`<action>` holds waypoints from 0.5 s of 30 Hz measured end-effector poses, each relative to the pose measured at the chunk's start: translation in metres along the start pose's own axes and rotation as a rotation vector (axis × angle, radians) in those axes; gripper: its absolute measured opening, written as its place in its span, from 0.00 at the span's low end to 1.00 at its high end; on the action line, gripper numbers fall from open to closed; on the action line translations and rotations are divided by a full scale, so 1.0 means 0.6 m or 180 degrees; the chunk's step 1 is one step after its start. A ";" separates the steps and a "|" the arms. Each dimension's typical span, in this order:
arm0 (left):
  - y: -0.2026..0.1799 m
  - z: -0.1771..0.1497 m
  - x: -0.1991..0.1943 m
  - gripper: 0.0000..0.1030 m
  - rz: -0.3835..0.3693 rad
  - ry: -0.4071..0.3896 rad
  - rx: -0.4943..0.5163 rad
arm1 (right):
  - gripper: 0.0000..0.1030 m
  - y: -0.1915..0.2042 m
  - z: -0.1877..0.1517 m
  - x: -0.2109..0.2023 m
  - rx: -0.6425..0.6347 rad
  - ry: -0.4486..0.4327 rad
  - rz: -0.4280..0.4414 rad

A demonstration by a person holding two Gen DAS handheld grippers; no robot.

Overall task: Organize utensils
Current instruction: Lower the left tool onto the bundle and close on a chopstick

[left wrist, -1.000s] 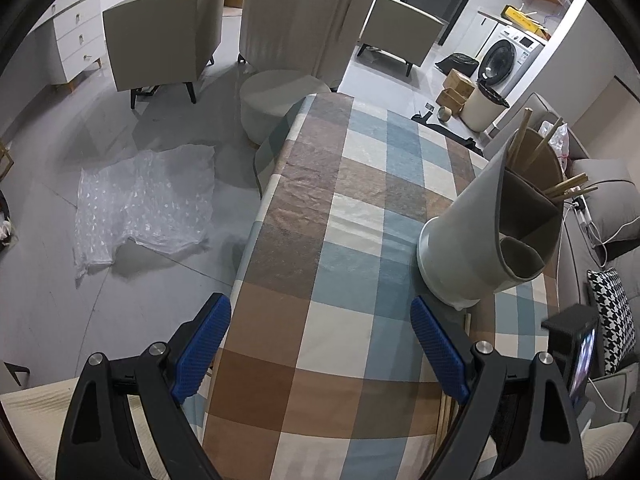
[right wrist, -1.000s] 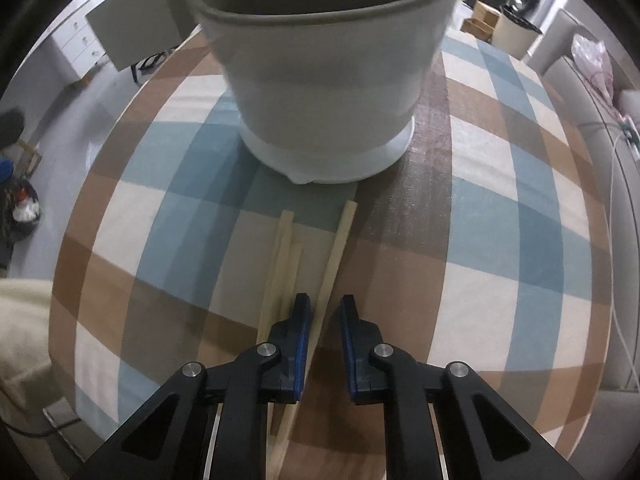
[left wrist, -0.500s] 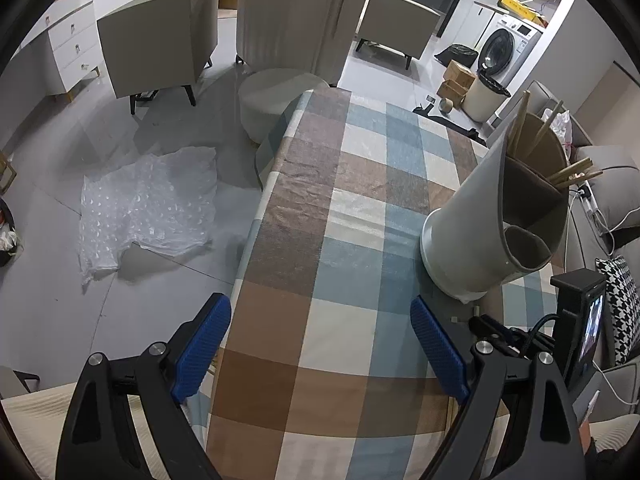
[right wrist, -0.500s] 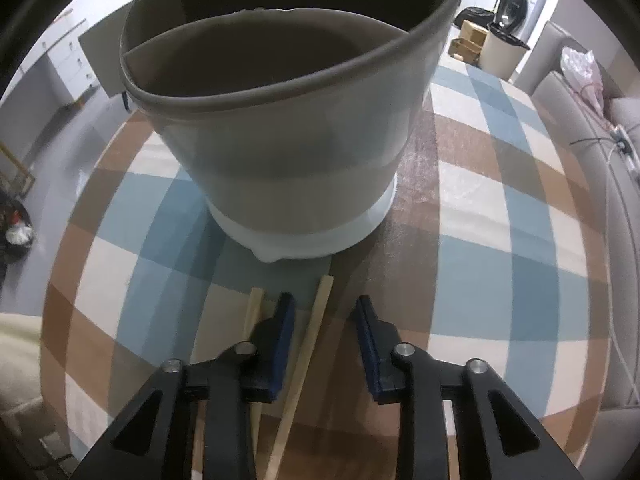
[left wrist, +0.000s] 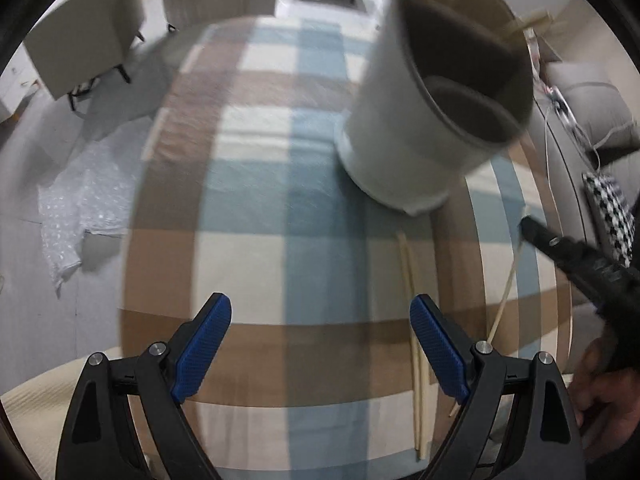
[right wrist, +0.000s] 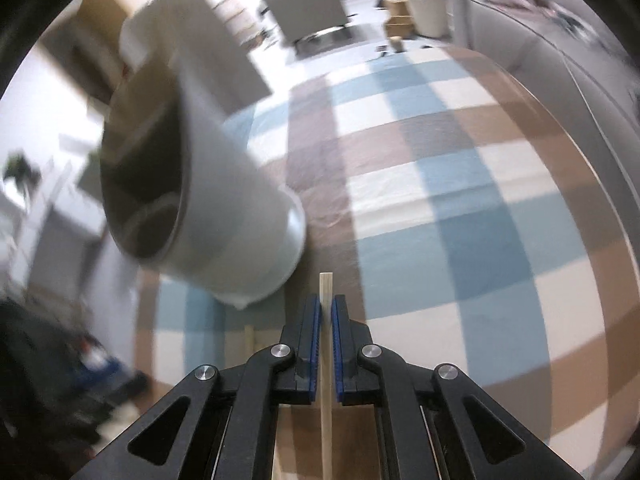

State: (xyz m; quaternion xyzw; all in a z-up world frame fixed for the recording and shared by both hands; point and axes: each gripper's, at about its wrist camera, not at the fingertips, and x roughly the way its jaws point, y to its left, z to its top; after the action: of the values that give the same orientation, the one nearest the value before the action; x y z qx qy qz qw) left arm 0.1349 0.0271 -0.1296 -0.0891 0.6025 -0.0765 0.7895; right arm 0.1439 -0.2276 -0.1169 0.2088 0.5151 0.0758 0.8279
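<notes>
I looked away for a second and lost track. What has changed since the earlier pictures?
The right gripper has closed on one chopstick and lifted it off the checked tablecloth. The left gripper remains open and empty; the utensil holder and two chopsticks remain in place.

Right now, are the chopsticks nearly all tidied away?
Partly. Some chopsticks already poke out of the holder. The right gripper is shut on one chopstick. Two more still lie on the tablecloth, by the open left gripper.
</notes>
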 end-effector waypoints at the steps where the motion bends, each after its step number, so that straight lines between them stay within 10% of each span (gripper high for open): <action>1: -0.008 -0.002 0.009 0.85 -0.0005 0.0063 0.0010 | 0.05 -0.002 0.007 -0.001 0.0110 -0.0017 0.0063; 15: -0.050 -0.022 0.073 0.85 0.0379 0.0397 0.0086 | 0.05 -0.084 -0.010 -0.047 0.0702 -0.0088 0.0411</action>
State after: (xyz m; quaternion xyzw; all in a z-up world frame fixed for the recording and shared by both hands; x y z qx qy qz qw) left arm 0.1334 -0.0128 -0.1669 -0.0375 0.6536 -0.0429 0.7547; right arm 0.1211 -0.2807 -0.1175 0.3324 0.4943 0.0690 0.8003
